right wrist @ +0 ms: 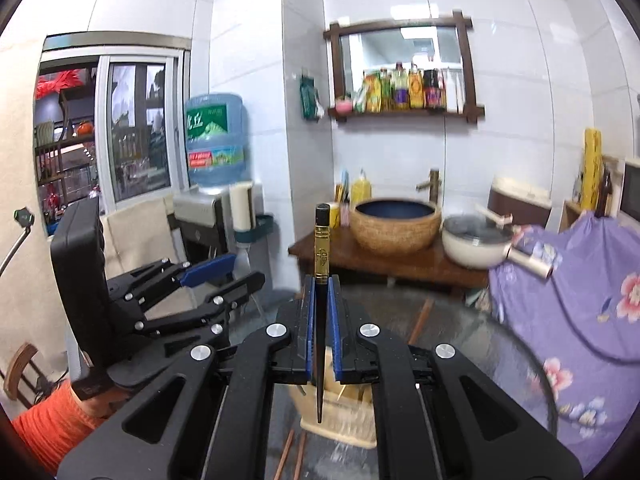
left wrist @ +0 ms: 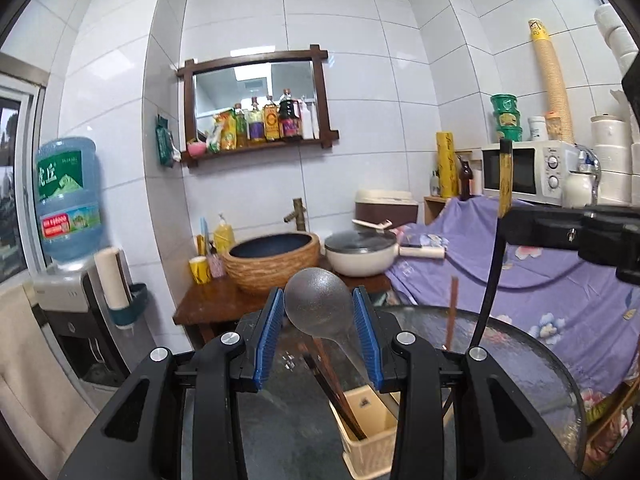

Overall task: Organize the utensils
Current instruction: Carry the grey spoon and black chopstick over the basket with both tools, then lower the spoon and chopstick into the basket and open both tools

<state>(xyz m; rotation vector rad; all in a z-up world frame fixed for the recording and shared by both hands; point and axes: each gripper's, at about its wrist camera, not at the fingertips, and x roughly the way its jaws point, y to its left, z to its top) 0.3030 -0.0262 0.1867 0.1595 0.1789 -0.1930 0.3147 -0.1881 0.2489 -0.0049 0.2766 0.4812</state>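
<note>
Left gripper [left wrist: 320, 320] — clamps ladle [left wrist: 318, 306] | right gripper [right wrist: 320, 312] — pinches black chopstick [right wrist: 321, 280]

Utensil count around the two claws

One grey spoon [left wrist: 318, 304] sits between the left claw's pads; one black chopstick [right wrist: 321, 300] stands pinched in the right claw; below both claws, one cream holder [left wrist: 370, 436] with about two brown chopsticks [left wrist: 336, 392] in it; two more brown chopsticks [right wrist: 290, 456] lie loose under the right claw, and another lies [right wrist: 420, 318] just beyond it

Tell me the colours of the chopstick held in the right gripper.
Chopstick: black with a gold band near its top, clearest in the right wrist view.
</note>
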